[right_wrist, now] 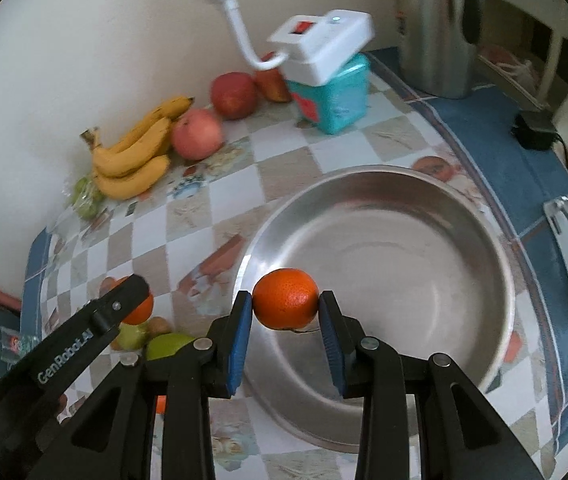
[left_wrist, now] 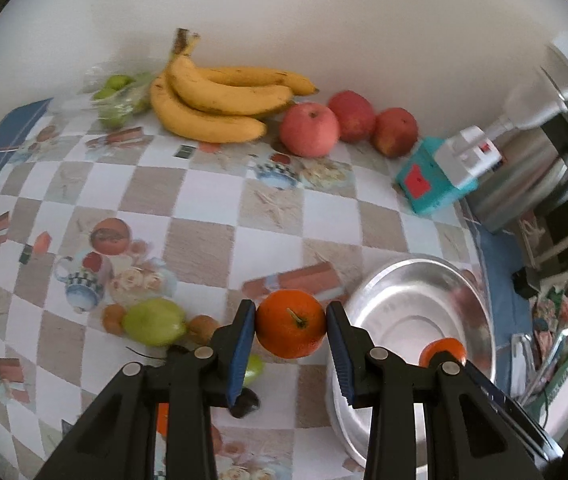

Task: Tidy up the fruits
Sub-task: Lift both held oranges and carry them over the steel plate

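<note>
Two oranges are being held, one in each gripper. The left gripper (left_wrist: 290, 330) is clamping its blue pads on an orange (left_wrist: 290, 323) with the stem facing the camera, above the checked tablecloth (left_wrist: 204, 200) just left of the steel bowl (left_wrist: 423, 280). The right gripper (right_wrist: 285, 312) is squeezing a second orange (right_wrist: 285, 298) over the near left rim of the bowl. White lettering reading "GenRoboLAI" is showing on the left gripper's black finger in the right wrist view. A green pear (left_wrist: 154, 321) is lying near left, with more fruit partly hidden behind the fingers. Far back against the wall, bananas (left_wrist: 220, 100) and three apples (left_wrist: 309, 130) are resting; a teal box (left_wrist: 427, 184) is carrying a red label too blurred to read.
</note>
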